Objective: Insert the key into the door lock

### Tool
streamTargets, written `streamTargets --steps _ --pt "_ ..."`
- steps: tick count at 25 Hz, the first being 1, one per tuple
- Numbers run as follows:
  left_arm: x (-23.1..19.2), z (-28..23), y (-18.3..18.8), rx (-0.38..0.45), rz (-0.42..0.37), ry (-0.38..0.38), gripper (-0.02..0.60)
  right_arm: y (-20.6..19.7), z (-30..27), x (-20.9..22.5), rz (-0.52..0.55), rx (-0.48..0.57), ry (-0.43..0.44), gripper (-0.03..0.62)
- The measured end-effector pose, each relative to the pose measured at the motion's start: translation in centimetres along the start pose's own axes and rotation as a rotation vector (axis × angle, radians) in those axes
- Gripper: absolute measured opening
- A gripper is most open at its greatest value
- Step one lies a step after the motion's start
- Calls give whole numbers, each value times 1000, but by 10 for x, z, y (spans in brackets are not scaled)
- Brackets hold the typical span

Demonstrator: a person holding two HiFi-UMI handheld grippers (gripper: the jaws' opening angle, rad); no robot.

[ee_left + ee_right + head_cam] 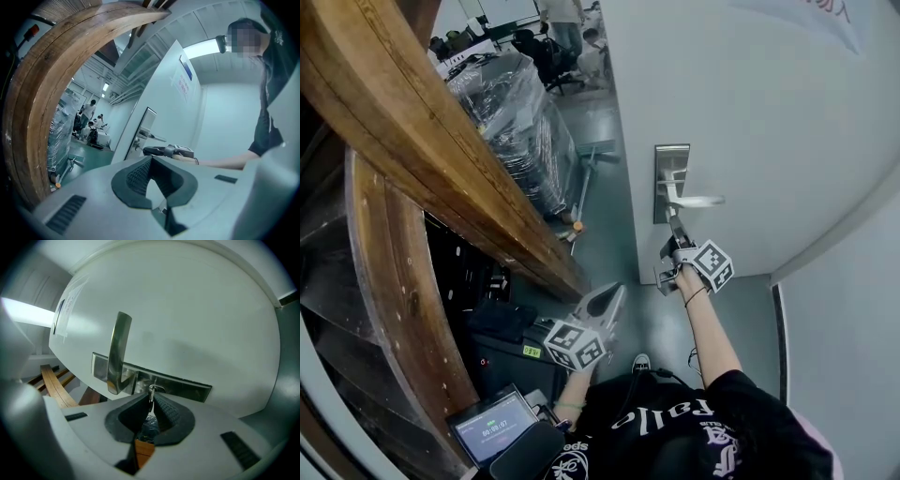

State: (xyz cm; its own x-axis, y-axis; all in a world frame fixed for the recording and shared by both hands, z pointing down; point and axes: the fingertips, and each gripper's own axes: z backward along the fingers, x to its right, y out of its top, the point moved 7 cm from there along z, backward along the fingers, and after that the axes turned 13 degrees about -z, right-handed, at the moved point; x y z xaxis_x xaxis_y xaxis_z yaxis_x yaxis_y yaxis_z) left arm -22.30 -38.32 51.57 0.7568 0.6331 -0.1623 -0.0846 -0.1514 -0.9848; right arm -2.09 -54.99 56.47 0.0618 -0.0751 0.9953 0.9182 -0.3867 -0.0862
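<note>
At the white door [750,112], edge side:

1. Lock plate [671,178]: brushed metal, upright. Its lever handle [698,201] reaches toward 3 o'clock in the head view.
2. Right gripper [676,230]: held up on an outstretched arm, pointing at the plate from 6 o'clock. In its own view the gripper [151,405] has its jaws closed on the key.
3. Key [151,393]: thin silver blade, pinched between the ribbed pads. It stands out past the jaw tips, and its tip meets the lock plate [164,383] just beside the lever handle [117,352]. How deep it sits cannot be made out.
4. Left gripper [612,298]: held low, at about 7 o'clock from the right one and well apart from the door. Its own view shows the gripper [151,160] with jaw tips together and nothing between them.
5. Wooden beam [394,141]: curved, at 9 to 11 o'clock of the head view.
6. Wrapped pallet [511,122]: film-covered stack on the green floor [600,225], at 11 o'clock.
7. Lit screen [492,427]: at 7 o'clock, near the person's feet.
</note>
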Motion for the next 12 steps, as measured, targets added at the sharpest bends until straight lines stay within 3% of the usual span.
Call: streamTargets --steps 6,10,12 --pt "1 0 0 1 1 22 5 0 -1 0 94 -54 -20 37" --pt "9 1 2 7 1 41 5 -8 19 1 223 -172 -97 37" --pt "16 1 1 4 3 48 5 -12 37 -1 266 -223 -95 37"
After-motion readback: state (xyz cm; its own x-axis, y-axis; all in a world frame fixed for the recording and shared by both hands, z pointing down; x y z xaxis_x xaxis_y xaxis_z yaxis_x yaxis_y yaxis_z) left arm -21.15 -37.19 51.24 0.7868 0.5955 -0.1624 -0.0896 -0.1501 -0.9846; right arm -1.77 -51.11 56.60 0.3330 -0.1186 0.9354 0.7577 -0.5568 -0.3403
